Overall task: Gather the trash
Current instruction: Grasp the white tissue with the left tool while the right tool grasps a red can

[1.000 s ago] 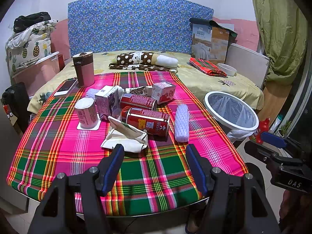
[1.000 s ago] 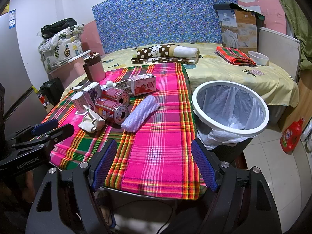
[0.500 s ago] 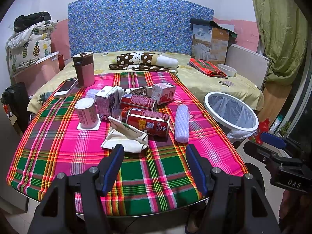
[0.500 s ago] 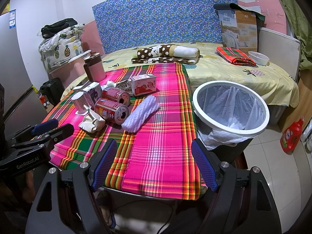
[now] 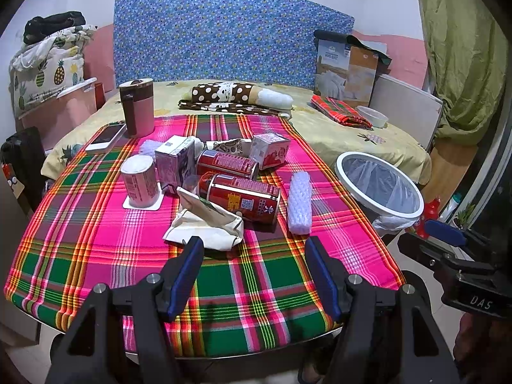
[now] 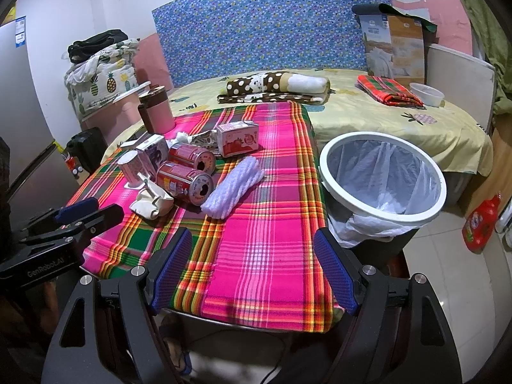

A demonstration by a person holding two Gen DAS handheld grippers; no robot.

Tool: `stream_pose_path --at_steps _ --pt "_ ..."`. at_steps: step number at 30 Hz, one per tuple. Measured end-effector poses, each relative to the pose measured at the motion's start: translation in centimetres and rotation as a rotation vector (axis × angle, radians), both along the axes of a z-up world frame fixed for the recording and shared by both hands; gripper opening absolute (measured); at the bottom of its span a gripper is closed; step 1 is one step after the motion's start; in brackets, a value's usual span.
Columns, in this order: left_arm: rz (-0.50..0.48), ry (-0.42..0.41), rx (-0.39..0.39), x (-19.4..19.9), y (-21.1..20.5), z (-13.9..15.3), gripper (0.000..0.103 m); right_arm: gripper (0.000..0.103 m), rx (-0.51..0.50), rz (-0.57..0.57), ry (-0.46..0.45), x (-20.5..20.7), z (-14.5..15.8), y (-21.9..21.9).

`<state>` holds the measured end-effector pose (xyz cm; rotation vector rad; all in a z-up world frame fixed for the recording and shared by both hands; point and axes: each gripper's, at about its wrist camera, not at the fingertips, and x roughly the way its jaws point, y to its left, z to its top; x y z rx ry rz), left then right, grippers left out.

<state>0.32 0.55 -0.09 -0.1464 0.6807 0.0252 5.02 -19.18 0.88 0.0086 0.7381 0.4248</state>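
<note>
A: Trash sits bunched in the middle of the left wrist frame: two red cans (image 5: 241, 196) on their sides, a crumpled white bag (image 5: 204, 225) in front of them, small cartons (image 5: 174, 163) behind, and a white foam roll (image 5: 300, 203) just right of the cans, all on the plaid tabletop (image 5: 96, 256).

B: And the bin?

A: A white-rimmed bin (image 6: 382, 176) with a clear liner stands beside the tabletop, center right of the right wrist frame. I see no trash in it.

B: So which step is this?

A: The very start, I'd judge. Nothing is picked up. The left gripper (image 5: 254, 267) hangs at the bottom of its frame with fingers spread wide and empty; the right gripper (image 6: 254, 267) is likewise released, holding nothing.

B: Next move?

A: Probably the left one goes forward to the bag, the nearest piece, straddles it and pinches. It's soft, so a low, firm grip matters.
</note>
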Motion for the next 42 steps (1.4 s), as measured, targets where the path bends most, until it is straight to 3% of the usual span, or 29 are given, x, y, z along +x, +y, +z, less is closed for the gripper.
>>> stream_pose_path --at_steps 13,22,30,35,38,42 --pt "0.075 0.036 -0.049 2.5 3.3 -1.9 0.068 0.079 0.019 0.035 0.057 2.9 -1.4 2.1" --pt "0.133 0.090 -0.106 5.0 5.4 -4.0 0.068 0.069 0.042 0.070 0.134 6.2 -3.2 4.6" --pt "0.114 0.115 -0.185 6.8 5.4 -4.6 0.068 0.052 0.040 0.051 0.196 8.1 -4.9 4.9" --pt "0.117 0.122 -0.195 8.0 5.3 -4.8 0.067 0.051 0.048 0.048 0.189 7.9 -4.5 4.5" --pt "0.119 0.128 -0.192 8.6 5.4 -5.1 0.061 0.051 0.055 0.056 0.158 8.1 -3.7 4.5" --pt "0.119 0.140 -0.188 9.2 5.5 -5.7 0.044 0.051 0.061 0.112 0.127 8.2 -2.8 4.7"
